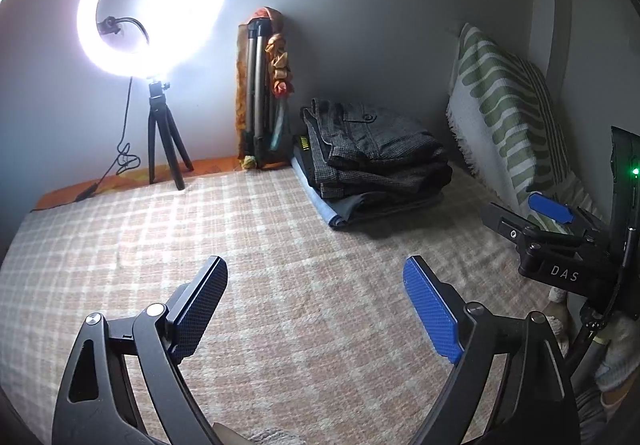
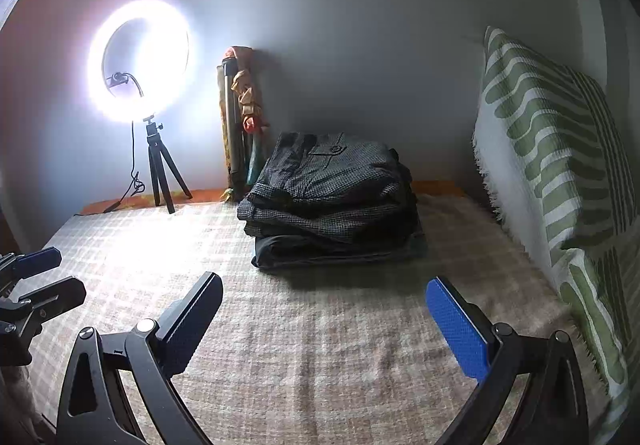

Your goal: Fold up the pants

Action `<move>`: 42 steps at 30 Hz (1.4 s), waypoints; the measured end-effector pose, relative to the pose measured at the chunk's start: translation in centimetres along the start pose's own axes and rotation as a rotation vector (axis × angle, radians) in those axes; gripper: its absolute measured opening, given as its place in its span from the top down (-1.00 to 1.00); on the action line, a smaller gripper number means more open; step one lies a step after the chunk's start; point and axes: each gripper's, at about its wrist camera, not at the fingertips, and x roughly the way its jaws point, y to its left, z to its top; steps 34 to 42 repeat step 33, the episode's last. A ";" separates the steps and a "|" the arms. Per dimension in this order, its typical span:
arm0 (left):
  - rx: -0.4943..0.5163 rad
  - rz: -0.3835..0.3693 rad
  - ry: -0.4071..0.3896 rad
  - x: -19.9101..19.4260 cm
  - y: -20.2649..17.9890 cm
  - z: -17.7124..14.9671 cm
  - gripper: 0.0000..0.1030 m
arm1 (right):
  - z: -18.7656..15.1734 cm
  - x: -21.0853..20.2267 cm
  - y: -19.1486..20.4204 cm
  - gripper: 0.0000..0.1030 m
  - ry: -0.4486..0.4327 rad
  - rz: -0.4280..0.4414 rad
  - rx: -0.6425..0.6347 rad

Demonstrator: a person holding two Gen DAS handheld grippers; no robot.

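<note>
A stack of folded pants [image 1: 376,161] [image 2: 332,201] lies at the far side of a checked blanket [image 1: 260,245] [image 2: 320,333], near the wall; the top pair is dark checked cloth. My left gripper [image 1: 316,309] is open and empty over the bare blanket, well short of the stack. My right gripper [image 2: 324,325] is open and empty too, in front of the stack. The right gripper shows at the right edge of the left wrist view [image 1: 532,217], and the left gripper at the left edge of the right wrist view [image 2: 44,281].
A lit ring light on a small tripod [image 1: 152,21] [image 2: 140,61] stands at the far left. A folded tripod with cloth [image 1: 260,93] [image 2: 240,117] leans against the wall. A green-and-white patterned cushion [image 1: 504,113] [image 2: 552,165] leans on the right.
</note>
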 end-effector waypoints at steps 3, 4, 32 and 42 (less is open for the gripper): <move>0.001 0.000 0.000 0.0 0.0 0.0 -0.74 | 0.0 0.0 0.0 -0.99 -0.002 0.001 0.000; 0.000 0.000 0.000 0.0 0.0 0.0 -0.74 | 0.0 0.0 0.0 -0.99 -0.001 0.001 0.000; 0.004 0.035 -0.064 -0.7 0.2 0.0 -0.99 | -0.1 -0.2 0.4 -0.99 -0.005 0.001 -0.001; 0.002 0.032 -0.063 -0.7 0.2 0.0 -0.99 | -0.1 -0.2 0.4 -1.00 -0.004 0.000 -0.001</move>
